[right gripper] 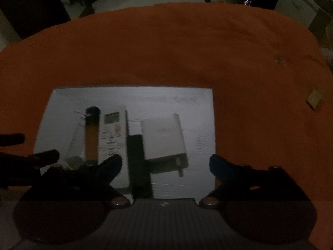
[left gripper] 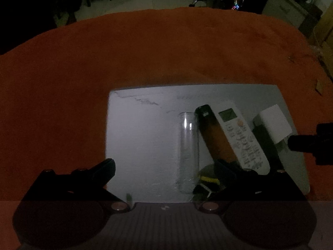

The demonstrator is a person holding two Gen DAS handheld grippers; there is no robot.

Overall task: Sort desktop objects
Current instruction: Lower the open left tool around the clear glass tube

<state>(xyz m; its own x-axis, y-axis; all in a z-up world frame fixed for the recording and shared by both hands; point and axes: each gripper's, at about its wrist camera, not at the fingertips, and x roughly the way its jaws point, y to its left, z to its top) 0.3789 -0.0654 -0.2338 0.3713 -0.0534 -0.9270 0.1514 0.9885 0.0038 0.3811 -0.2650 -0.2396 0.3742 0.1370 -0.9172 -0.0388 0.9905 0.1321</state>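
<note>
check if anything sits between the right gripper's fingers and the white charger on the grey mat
Nothing covers the white charger; it lies bare on the grey mat, ahead of the open right gripper. The nearest thing is a flat black bar against the charger's left edge, lying inside the gap near the left finger, so it could get caught in a grasp.
</note>
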